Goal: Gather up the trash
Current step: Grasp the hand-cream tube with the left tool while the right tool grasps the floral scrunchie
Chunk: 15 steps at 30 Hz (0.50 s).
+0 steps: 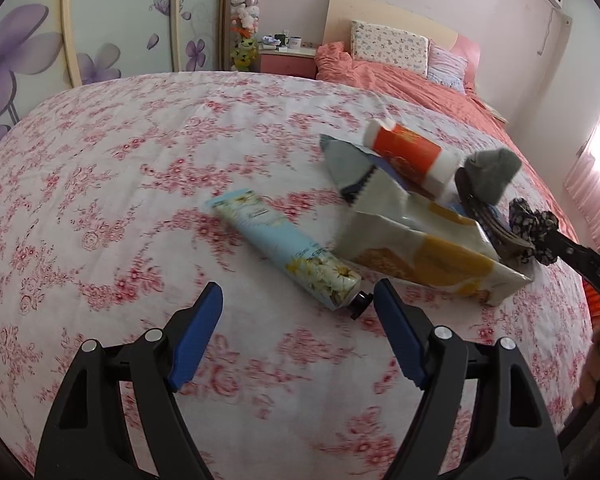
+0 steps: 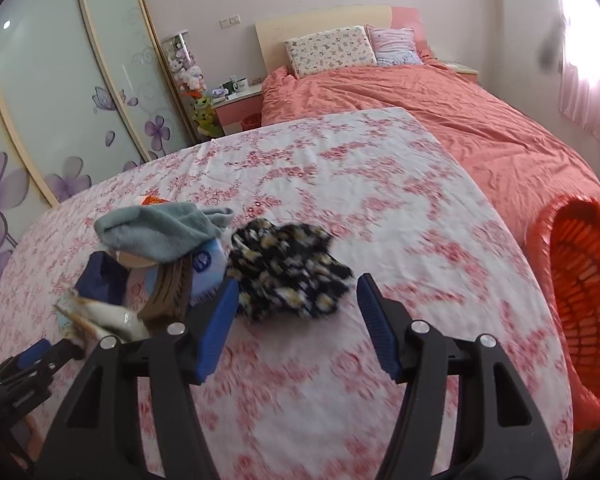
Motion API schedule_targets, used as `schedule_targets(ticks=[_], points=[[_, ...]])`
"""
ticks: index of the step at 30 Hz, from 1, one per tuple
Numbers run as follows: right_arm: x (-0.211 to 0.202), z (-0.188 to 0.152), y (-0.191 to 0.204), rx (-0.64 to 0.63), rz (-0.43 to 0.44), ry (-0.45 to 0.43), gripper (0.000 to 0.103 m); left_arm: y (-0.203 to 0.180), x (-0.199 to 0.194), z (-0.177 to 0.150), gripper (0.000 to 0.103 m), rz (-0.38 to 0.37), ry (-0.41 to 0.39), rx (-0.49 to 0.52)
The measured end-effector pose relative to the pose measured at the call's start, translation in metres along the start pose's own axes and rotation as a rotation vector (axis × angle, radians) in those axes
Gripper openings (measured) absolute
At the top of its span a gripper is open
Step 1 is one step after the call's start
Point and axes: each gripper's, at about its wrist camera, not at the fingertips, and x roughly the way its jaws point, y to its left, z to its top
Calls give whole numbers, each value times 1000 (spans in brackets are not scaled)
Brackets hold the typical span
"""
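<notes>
Only the right view shows the orange basket (image 2: pixel 580 280); both hand-held grippers gape empty.

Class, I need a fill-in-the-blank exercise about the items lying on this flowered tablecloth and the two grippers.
1. The left gripper has nothing between its jaws; it is ____.
2. The light blue tube has a ____ cap.
3. The basket to the right of the table is ____ in colour.
4. The black flowered cloth lies just ahead of the ____ gripper.

Missing words: open; black; orange; right
</notes>
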Motion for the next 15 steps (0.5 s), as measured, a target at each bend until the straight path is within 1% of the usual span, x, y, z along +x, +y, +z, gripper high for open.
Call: schedule_targets(ticks=[1,2,3,4,5,7,12,14,15], points=[[6,2,4,-11,-11,8,57,3,0,1,77,-5,4,-8],[11,3,7,-20,-19,17,42,5,1,1,77,-10,8,-19],[17,3,8,-29,-26,33,33,5,1,2,77,-14,10,-25],[23,3,10,-38,-34,57,19,6,2,2,77,-17,12,-33],[27,1,10,-41,-38,74,15,6,3,3,77,-20,15,-42],[27,-2,8,-39,-53,74,12,6,4,4,77,-20,14,-53],[21,-5,0,-29,-84,60,10,5,7,9,77,-20,-2,-69],[21,-6,-2,-25,-87,63,10,3,9,9,69,-1,8,-61],[20,-7,-3,-21,-87,65,10,5,12,9,67,-2,19,-62]])
